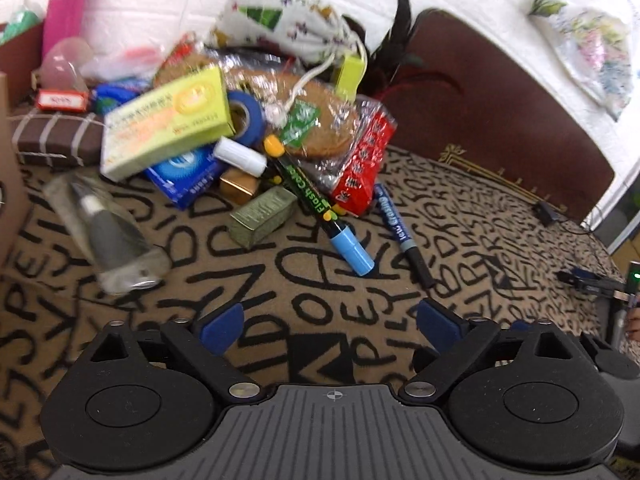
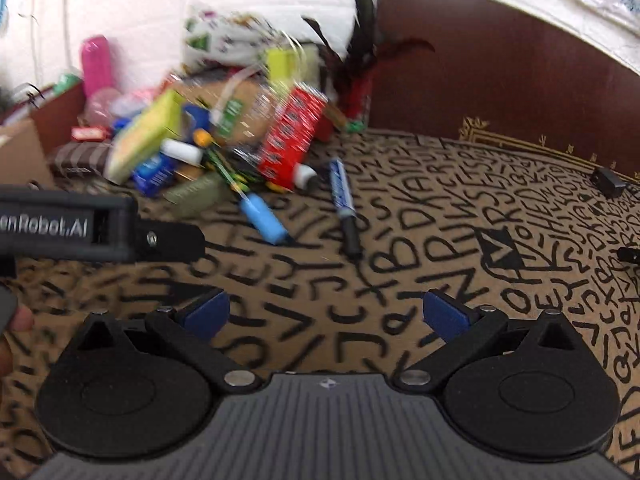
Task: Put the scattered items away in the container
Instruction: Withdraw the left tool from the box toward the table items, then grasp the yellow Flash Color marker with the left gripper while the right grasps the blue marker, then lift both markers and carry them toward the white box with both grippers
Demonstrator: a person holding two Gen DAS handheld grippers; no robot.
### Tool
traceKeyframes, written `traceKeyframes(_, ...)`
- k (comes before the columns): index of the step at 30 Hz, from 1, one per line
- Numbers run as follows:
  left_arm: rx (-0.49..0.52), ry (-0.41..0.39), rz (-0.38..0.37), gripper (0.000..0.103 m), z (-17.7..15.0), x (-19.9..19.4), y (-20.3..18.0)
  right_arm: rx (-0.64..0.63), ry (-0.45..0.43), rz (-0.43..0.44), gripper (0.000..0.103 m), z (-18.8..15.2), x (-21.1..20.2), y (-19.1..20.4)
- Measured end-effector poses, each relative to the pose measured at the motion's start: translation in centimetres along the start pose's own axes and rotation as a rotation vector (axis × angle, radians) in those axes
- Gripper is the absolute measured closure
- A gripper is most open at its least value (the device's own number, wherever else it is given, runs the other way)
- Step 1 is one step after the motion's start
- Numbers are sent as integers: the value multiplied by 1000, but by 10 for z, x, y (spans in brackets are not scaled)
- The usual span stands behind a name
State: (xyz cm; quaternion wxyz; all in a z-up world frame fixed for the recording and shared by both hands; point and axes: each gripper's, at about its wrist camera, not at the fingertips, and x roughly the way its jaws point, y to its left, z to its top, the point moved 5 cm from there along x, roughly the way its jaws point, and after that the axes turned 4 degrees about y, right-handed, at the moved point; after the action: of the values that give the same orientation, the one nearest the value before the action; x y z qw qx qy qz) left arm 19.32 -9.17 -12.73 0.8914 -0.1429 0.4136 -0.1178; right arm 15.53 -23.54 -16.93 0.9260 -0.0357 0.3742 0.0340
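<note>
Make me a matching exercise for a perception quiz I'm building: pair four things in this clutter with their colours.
Things:
1. marker cap
2. tape roll
3. bottle
4. snack pack

Colours:
A. pink
B. red
C. light blue
D. dark blue

Pairs: 1-C, 2-D, 3-A, 4-B
</note>
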Motion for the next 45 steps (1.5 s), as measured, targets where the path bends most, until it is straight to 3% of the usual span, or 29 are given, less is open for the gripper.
traceKeyframes(6,-46,15,20,20,14,41,-7,28,22,-10,11,0,30,-23)
traceKeyframes(16,-96,-35,66,33,43,73,-11,57,-5,27,30,18,62,-35)
traceKeyframes(18,-97,-30,67,40,46,78,-11,52,-10,35,35,22,66,-33)
traceKeyframes(19,-96,-26,71,50,46,80,-10,52,-11,40,38,24,67,-32)
traceKeyframes(20,-95,-21,74,62,47,81,-10,52,-12,47,42,26,69,-31)
traceKeyframes(21,-97,-16,72,65,47,82,-8,51,-13,53,47,28,71,-29)
traceKeyframes(22,-98,-14,62,76,46,81,-7,49,-14,57,50,29,72,-28)
traceKeyframes(26,-84,16,30,83,41,74,-2,38,-5,87,88,30,68,-20)
traceKeyframes(32,-15,112,7,88,11,45,4,4,36,93,88,11,41,-4)
traceKeyframes(37,58,190,7,89,-25,3,16,-9,75,153,88,-22,3,19)
traceKeyframes(45,44,234,-4,89,-85,-64,43,-72,136,215,88,-68,-54,68)
